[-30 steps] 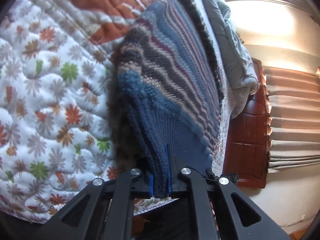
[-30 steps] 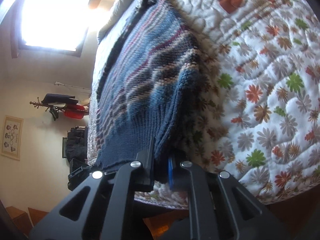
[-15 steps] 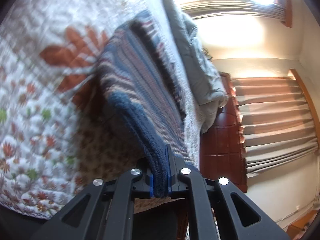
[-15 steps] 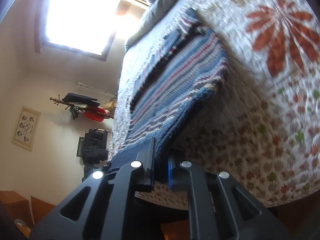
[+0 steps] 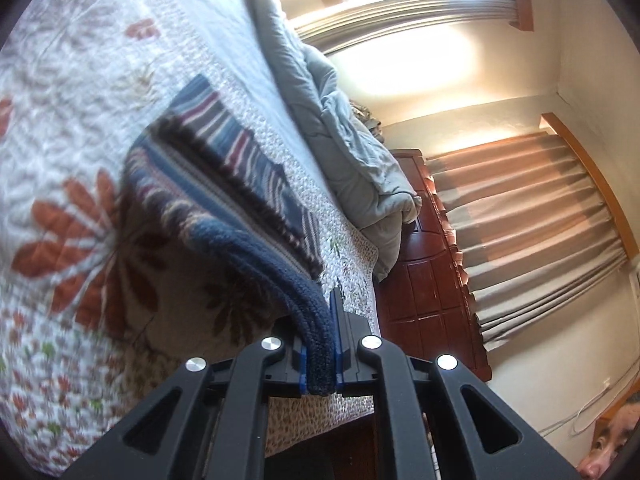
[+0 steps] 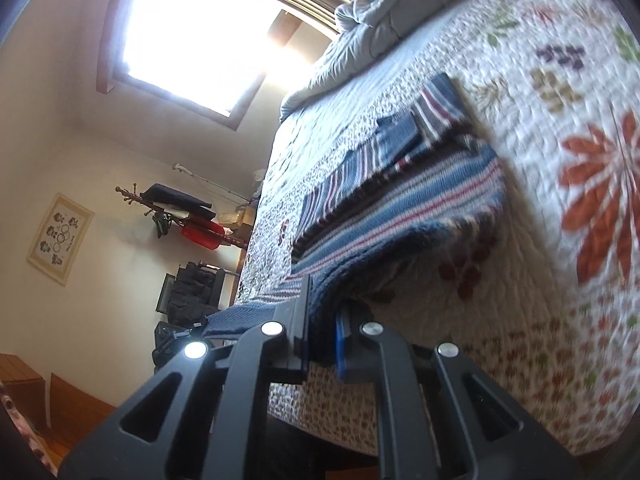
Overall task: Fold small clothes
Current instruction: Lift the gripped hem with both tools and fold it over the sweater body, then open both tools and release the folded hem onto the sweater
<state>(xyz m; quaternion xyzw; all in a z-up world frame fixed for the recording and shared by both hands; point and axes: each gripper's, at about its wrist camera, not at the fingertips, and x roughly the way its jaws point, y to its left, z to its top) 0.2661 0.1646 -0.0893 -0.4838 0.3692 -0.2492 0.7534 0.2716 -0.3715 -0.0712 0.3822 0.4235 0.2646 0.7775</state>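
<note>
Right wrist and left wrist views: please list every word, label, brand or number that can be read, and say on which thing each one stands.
No text can be read in either view.
Framed picture on the wall: only small round motifs show; any lettering is too small and blurred to read.
Striped knitted sweater, floral quilt, left claw and right claw: no label, brand or number shows.

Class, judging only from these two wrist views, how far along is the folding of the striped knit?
Done: both grippers grip the striped knit's blue hem, left gripper and right gripper each clamped on it. In hand: hem raised off the quilt, far end lying flat. Left: carrying the hem over and laying it down.
</note>
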